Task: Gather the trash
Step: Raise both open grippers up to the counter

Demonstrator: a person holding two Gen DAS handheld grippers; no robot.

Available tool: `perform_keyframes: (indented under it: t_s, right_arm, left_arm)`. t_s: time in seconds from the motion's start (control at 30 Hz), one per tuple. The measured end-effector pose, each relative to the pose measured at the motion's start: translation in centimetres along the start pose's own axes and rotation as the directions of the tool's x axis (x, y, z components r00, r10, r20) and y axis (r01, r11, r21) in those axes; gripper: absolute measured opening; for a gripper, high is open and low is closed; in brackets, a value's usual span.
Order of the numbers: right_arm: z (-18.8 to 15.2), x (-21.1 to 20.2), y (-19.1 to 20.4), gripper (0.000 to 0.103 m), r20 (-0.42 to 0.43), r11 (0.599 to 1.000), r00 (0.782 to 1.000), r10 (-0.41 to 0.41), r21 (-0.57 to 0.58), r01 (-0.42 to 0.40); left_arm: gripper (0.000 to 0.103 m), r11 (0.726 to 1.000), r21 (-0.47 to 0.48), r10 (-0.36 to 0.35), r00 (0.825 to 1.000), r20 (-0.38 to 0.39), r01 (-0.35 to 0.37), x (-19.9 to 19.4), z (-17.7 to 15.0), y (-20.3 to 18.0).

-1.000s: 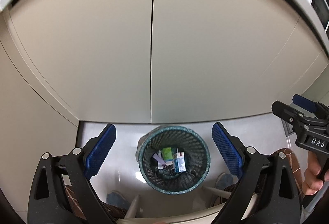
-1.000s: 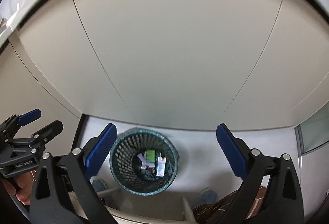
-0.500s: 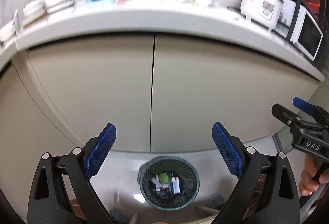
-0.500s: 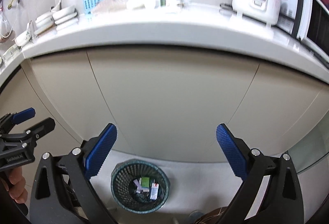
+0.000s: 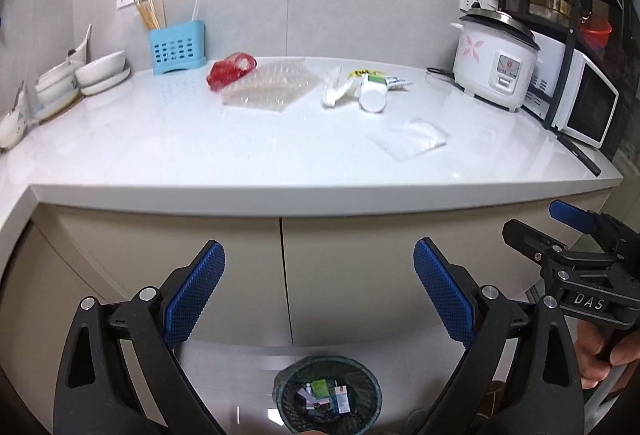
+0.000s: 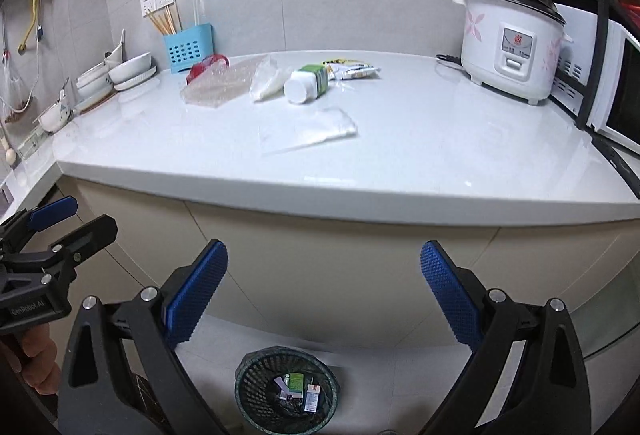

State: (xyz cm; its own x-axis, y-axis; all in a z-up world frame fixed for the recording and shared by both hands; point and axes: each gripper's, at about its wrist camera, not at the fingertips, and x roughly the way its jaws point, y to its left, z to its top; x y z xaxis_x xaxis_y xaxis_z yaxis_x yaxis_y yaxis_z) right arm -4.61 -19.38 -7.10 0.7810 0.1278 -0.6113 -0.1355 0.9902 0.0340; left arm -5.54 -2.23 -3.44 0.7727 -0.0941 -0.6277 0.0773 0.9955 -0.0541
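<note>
1. The trash is now coming into view on the tabletop (image 5: 320, 155): a flat clear bag (image 6: 308, 131) nearest the front edge, a white bottle (image 6: 306, 85) lying on its side behind it, then a crumpled white bag (image 6: 264, 79), bubble wrap (image 5: 268, 87) and a red scrap (image 5: 232, 69) farther back.
2. A second ago both cameras were looking down at the mesh bin (image 6: 286, 391) on the floor; they are now tilting up, with the bin sinking to the bottom edge, a few small cartons already lying in it.
3. The left hand-held gripper (image 5: 318, 299) and right hand-held gripper (image 6: 324, 299) are both hanging wide and carrying nothing, below the tabletop edge.
4. Judging from this, a drop is finished and the next pickup is beginning, probably the near clear bag.
</note>
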Motion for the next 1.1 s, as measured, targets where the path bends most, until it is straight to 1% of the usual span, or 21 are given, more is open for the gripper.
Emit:
perform_keyframes:
  t_s: [0.07, 0.13, 0.37, 0.5, 0.57, 0.67, 0.73, 0.83, 0.87, 1.0, 1.1]
  right_arm:
    - [1.5, 0.4, 0.0, 0.093, -0.002, 1.000, 1.000, -0.002, -0.005, 0.002]
    - [2.9, 0.8, 0.1, 0.093, -0.007, 1.000, 1.000, -0.002, -0.007, 0.002]
    - [7.7, 3.4, 0.4, 0.093, -0.027, 1.000, 1.000, -0.003, -0.025, 0.002]
    - [11.2, 5.8, 0.3, 0.093, -0.054, 1.000, 0.999, -0.002, -0.027, 0.001]
    - [12.9, 7.0, 0.1, 0.093, -0.065, 1.000, 0.998, -0.004, -0.023, 0.003]
    - [15.4, 9.3, -0.4, 0.093, -0.089, 1.000, 0.996, 0.000, -0.007, -0.001]
    - [16.3, 11.0, -0.7, 0.093, -0.117, 1.000, 0.993, 0.009, 0.009, -0.008]
    - [17.5, 13.4, -0.9, 0.093, -0.153, 0.999, 0.988, 0.027, 0.035, -0.022]
    - [17.7, 14.0, -0.8, 0.093, -0.160, 0.999, 0.987, 0.028, 0.034, -0.023]
    - [18.9, 16.6, -0.3, 0.093, -0.185, 1.000, 0.983, 0.012, 0.018, -0.008]
    - [19.7, 18.2, 0.0, 0.093, -0.203, 1.000, 0.979, 0.011, 0.022, -0.006]
  left_arm:
    - [0.094, 1.000, -0.009, -0.007, 1.000, -0.002, 0.007, 0.3, 1.3, 0.2]
    - [0.094, 1.000, -0.016, 0.006, 1.000, -0.005, -0.006, 1.0, 2.6, 0.6]
    - [0.094, 0.999, -0.045, 0.015, 1.000, -0.024, -0.016, 4.1, 8.2, 3.3]
    - [0.094, 0.998, -0.031, 0.046, 0.999, -0.029, -0.047, 6.5, 12.1, 5.0]
    - [0.094, 0.998, -0.061, 0.029, 0.999, -0.046, -0.032, 8.1, 14.1, 6.3]
    - [0.095, 0.995, -0.089, 0.029, 0.997, -0.069, -0.035, 10.8, 16.4, 8.1]
    - [0.095, 0.994, -0.094, 0.041, 0.996, -0.077, -0.048, 12.7, 17.7, 9.4]
    - [0.095, 0.989, -0.146, 0.007, 0.994, -0.111, -0.023, 15.8, 19.4, 11.6]
    - [0.095, 0.988, -0.152, 0.011, 0.993, -0.119, -0.030, 16.7, 19.9, 12.1]
    - [0.095, 0.989, -0.135, 0.032, 0.986, -0.161, -0.054, 20.6, 21.6, 13.2]
    - [0.095, 0.990, -0.131, 0.022, 0.981, -0.192, -0.047, 22.7, 22.2, 13.3]
